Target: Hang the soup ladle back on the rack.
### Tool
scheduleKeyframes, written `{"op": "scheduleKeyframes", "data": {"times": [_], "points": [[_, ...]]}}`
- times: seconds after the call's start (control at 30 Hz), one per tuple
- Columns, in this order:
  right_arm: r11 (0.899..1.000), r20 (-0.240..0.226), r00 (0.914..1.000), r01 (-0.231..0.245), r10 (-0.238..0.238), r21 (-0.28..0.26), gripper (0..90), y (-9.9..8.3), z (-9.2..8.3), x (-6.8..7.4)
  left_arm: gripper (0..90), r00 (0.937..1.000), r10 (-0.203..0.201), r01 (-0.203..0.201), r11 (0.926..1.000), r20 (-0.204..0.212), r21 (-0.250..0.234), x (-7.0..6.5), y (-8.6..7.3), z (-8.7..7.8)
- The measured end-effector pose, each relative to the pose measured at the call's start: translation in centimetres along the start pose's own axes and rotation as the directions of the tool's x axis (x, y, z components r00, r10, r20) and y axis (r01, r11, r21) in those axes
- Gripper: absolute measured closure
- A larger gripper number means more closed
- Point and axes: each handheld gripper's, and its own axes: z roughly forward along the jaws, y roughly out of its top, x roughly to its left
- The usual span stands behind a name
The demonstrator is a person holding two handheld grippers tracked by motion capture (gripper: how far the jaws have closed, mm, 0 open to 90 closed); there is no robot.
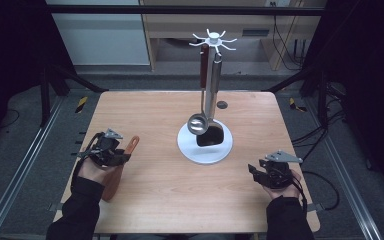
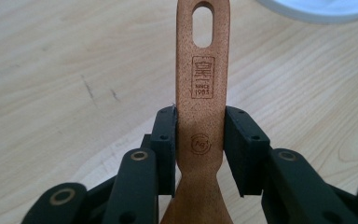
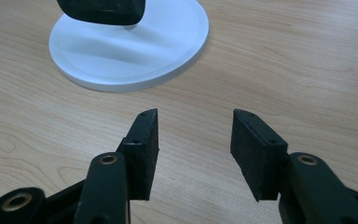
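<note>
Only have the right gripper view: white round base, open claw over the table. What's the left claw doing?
Observer: The left claw is shut on the handle of a brown wooden spatula.
Operator: Which part does it grip?
Observer: Just below the stamped mark, with the slotted hanging hole pointing away from the claw.
Operator: What's on the stand?
Observer: In the high view, a shiny steel ladle and a black-headed turner hang from the white hook rack.

White utensil stand (image 1: pixel 205 145) on wooden table (image 1: pixel 150 195), steel ladle (image 1: pixel 198 122) and black spatula (image 1: pixel 210 135) hanging
</note>
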Motion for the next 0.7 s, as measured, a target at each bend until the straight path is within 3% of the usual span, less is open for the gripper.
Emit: {"op": "scheduleKeyframes", "data": {"times": [0.13,0.3,0.7], "points": [[1.000,0.000,1.0000,0.000,0.000,0.000,51.8,0.0,0.0,0.0,65.4,1.0000,-0.004,0.004,0.9988,-0.001,-0.049,-0.1,0.2,-1.0],[1.000,0.000,1.0000,0.002,-0.002,-0.001,51.7,0.0,0.0,0.0,65.4,1.0000,-0.005,0.005,0.9920,0.002,-0.126,-0.4,0.4,-2.2],[1.000,0.000,1.0000,-0.002,0.002,-0.002,51.4,0.0,-0.1,0.0,65.3,1.0000,0.000,0.002,0.9650,0.009,-0.262,-0.9,0.9,-4.2]]}}
